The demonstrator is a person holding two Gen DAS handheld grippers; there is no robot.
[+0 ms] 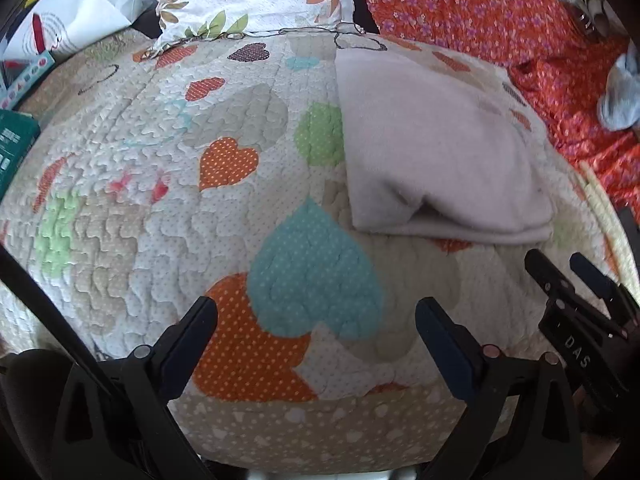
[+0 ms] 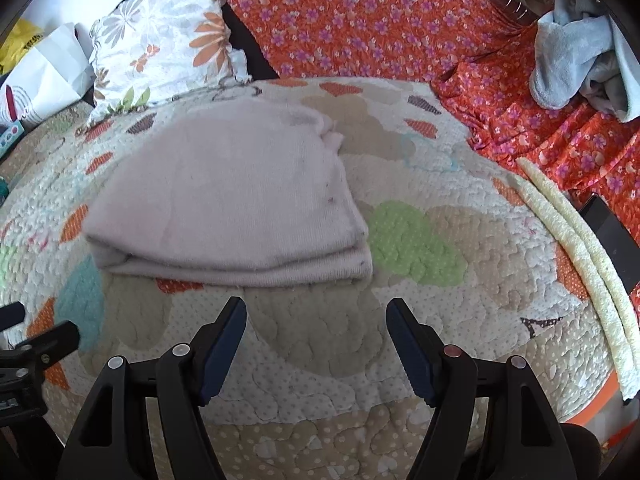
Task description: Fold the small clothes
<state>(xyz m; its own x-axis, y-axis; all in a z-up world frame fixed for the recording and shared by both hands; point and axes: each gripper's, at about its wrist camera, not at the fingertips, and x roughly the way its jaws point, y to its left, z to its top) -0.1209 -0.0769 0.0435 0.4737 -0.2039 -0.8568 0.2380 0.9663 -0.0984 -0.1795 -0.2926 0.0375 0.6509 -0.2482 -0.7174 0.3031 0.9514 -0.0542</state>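
We see a cream quilted bedspread with coloured polka-dot hearts filling both views, with an orange floral cloth at its far right. On the quilt lies the folded pale pink knitted garment, just beyond our right gripper, whose jaws are released and hold nothing. Our left gripper sits near the garment's left, jaws likewise spread and empty.
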